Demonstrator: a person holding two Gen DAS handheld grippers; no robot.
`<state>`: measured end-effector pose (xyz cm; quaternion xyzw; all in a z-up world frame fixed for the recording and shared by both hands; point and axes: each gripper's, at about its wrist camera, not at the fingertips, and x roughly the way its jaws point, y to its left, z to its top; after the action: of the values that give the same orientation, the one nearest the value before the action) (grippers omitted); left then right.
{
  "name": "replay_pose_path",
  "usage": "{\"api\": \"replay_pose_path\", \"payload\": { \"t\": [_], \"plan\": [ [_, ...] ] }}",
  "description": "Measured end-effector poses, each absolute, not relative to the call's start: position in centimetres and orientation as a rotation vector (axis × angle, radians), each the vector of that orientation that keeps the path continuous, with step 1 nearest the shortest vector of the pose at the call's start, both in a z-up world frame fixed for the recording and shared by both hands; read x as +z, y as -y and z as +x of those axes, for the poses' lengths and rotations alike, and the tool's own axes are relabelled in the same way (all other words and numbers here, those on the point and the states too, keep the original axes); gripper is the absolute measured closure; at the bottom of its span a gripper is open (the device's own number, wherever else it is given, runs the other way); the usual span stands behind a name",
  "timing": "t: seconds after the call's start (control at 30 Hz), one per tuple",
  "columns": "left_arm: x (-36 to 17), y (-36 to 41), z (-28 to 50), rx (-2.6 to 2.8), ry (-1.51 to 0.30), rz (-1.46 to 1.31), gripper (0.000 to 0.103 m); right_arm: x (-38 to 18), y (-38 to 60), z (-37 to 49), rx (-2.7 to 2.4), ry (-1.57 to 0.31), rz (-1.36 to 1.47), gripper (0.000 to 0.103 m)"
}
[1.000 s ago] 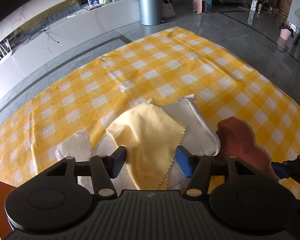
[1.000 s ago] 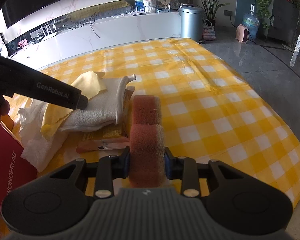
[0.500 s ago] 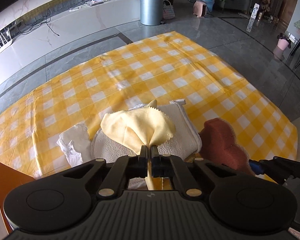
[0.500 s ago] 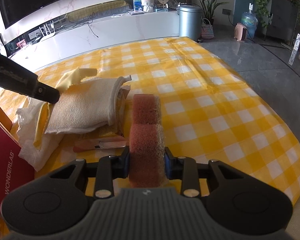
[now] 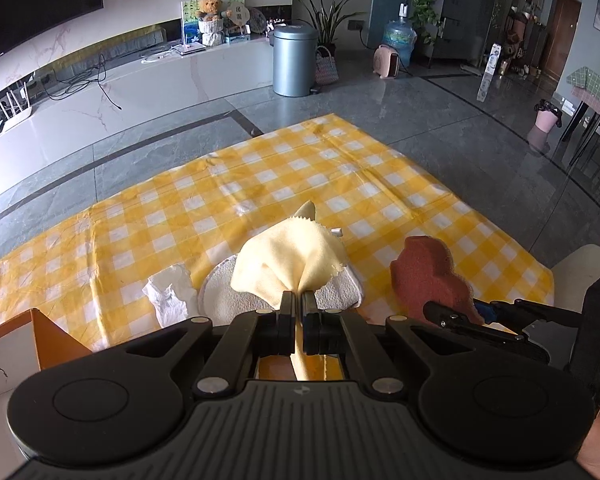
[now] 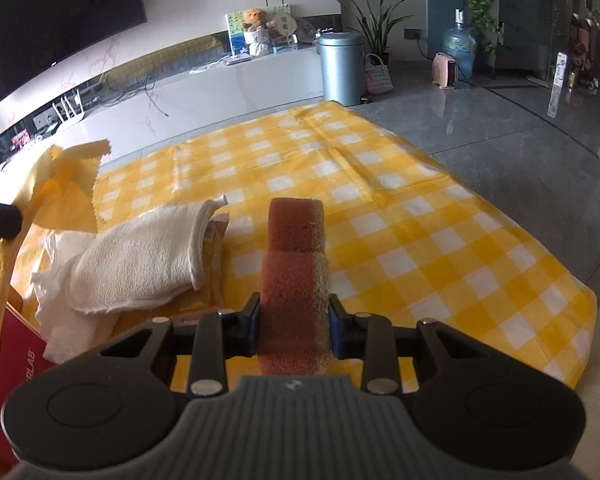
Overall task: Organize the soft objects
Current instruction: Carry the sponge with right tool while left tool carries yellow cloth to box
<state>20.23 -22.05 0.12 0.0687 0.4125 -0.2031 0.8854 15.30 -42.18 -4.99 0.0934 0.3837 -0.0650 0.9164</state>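
Note:
My left gripper (image 5: 299,300) is shut on a pale yellow cloth (image 5: 288,258) and holds it lifted above the table; the cloth also shows at the far left of the right wrist view (image 6: 60,184), hanging from the gripper tip. My right gripper (image 6: 294,316) is shut on a brown sponge (image 6: 296,264), which also shows in the left wrist view (image 5: 430,276). A cream terry mitt (image 6: 140,260) lies on the yellow checked tablecloth (image 6: 420,240), on top of white tissue paper (image 6: 66,320). In the left wrist view the mitt (image 5: 228,296) sits under the cloth, tissue (image 5: 168,294) beside it.
A red box (image 6: 8,344) stands at the table's left front; its orange inside (image 5: 56,340) shows in the left wrist view. A yellow packet (image 6: 210,276) lies under the mitt. Grey floor, a metal bin (image 5: 294,60) and a low white cabinet lie beyond the table.
My left gripper shut on the yellow cloth and lifted it up off the mitt. My right gripper keeps hold of the sponge and has risen a little.

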Motion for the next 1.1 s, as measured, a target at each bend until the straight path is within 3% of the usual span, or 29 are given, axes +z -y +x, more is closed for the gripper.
{"api": "replay_pose_path", "payload": {
  "t": [0.4,0.77,1.1],
  "plan": [
    [4.6,18.4,16.6,-0.379,-0.738,0.128,0.100,-0.7,40.8,13.3,-0.081,-0.602,0.278,0.071],
    [6.8,7.6,14.0,-0.190,-0.628,0.011,0.100,3.0,33.7,12.6,0.182,-0.398,0.426,0.071],
    [5.6,-0.2,11.5,-0.046,-0.602,-0.095,0.100,4.1,26.2,11.6,0.490,-0.398,0.486,0.071]
  ]
}}
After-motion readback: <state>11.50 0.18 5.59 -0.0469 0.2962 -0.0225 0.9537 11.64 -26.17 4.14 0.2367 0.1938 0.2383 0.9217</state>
